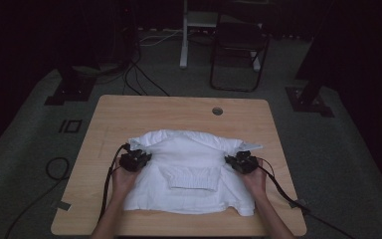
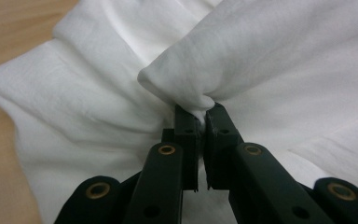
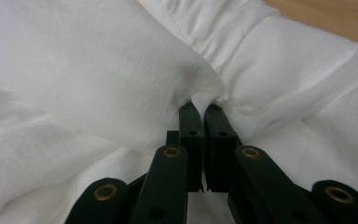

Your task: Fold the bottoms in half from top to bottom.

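Wooden counter [image 1: 129, 112], white garment [image 1: 189, 164] spread across its near half, partly folded, ribbed band facing up at centre. Left hand-held gripper [image 1: 138, 158] at the garment's left edge, jaws clamped on a fold of it. Right hand-held gripper [image 1: 239, 162] at the right edge, jaws likewise pinching cloth.

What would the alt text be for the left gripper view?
The left gripper's two black jaws are shut on a pinched fold of a white garment. The cloth spreads crumpled beneath, with light wooden table showing at the left.
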A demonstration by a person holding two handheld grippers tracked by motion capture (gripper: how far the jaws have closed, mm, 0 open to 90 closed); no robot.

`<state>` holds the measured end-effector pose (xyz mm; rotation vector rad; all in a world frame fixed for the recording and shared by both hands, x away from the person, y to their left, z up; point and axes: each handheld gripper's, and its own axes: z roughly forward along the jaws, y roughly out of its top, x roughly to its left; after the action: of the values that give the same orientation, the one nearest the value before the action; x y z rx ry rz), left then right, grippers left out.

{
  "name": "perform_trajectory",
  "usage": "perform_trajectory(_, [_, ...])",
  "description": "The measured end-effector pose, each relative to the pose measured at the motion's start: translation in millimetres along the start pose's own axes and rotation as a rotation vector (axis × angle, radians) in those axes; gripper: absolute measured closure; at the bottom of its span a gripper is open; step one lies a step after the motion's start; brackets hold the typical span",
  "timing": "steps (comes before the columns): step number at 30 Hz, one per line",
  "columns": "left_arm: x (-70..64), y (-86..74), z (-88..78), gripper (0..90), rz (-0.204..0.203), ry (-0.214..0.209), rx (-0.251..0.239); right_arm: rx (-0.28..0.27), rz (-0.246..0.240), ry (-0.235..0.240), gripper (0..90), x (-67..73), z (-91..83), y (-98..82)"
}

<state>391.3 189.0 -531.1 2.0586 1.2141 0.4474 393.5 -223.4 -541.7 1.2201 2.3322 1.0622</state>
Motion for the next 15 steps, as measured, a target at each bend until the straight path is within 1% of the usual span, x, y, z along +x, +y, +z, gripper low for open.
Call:
perform_trajectory(2, [2.3, 4.1, 4.5, 85.7, -0.015, 0.011, -0.004, 0.001, -0.003, -0.021, 87.2, -3.5, 6.9, 7.2])
perform_trajectory(3, [3.3, 5.6, 6.3, 85.7, -0.021, 0.017, -0.007, 0.0, 0.005, -0.03, 87.3, -5.0, 9.9, 10.2])
perform_trajectory(5, [4.4, 7.0, 7.6, 85.8, -0.028, 0.019, -0.008, -0.001, 0.01, -0.034, 87.3, -6.7, 12.6, 12.8])
perform_trajectory(6, [4.4, 7.0, 7.6, 85.8, -0.028, 0.019, -0.008, 0.0, 0.021, -0.036, 87.3, -8.2, 14.8, 15.2])
perform_trajectory(7, [7.8, 9.8, 8.7, 86.0, -0.065, 0.004, -0.009, 0.006, 0.039, -0.035, 87.5, -11.1, 17.5, 19.0])
perform_trajectory(8, [9.7, 10.9, 7.2, 86.2, -0.074, -0.008, -0.009, 0.011, 0.044, -0.03, 87.5, -12.2, 17.6, 20.2])
perform_trajectory(9, [11.9, 12.0, 4.2, 86.5, -0.095, -0.025, -0.019, 0.01, 0.046, -0.03, 87.6, -12.9, 16.7, 21.5])
perform_trajectory(10, [14.0, 13.2, -0.2, 86.6, -0.112, -0.039, -0.036, -0.004, 0.044, -0.037, 87.6, -13.5, 13.9, 22.9])
perform_trajectory(11, [15.7, 15.0, -5.6, 86.9, -0.116, -0.045, -0.05, -0.023, 0.057, -0.037, 87.7, -14.4, 9.1, 24.7])
perform_trajectory(12, [15.7, 15.0, -5.6, 87.0, -0.116, -0.045, -0.05, -0.023, 0.057, -0.037, 87.7, -14.4, 9.1, 24.7])
perform_trajectory(13, [18.8, 20.2, -18.0, 87.1, -0.131, -0.065, -0.087, -0.08, 0.068, -0.041, 87.8, -16.8, -6.6, 31.5])
perform_trajectory(14, [19.5, 23.9, -25.1, 87.1, -0.131, -0.072, -0.11, -0.094, 0.064, -0.046, 87.8, -16.8, -12.0, 34.4])
perform_trajectory(15, [19.3, 28.2, -32.3, 87.2, -0.127, -0.078, -0.134, -0.107, 0.048, -0.058, 87.8, -15.5, -18.9, 38.6])
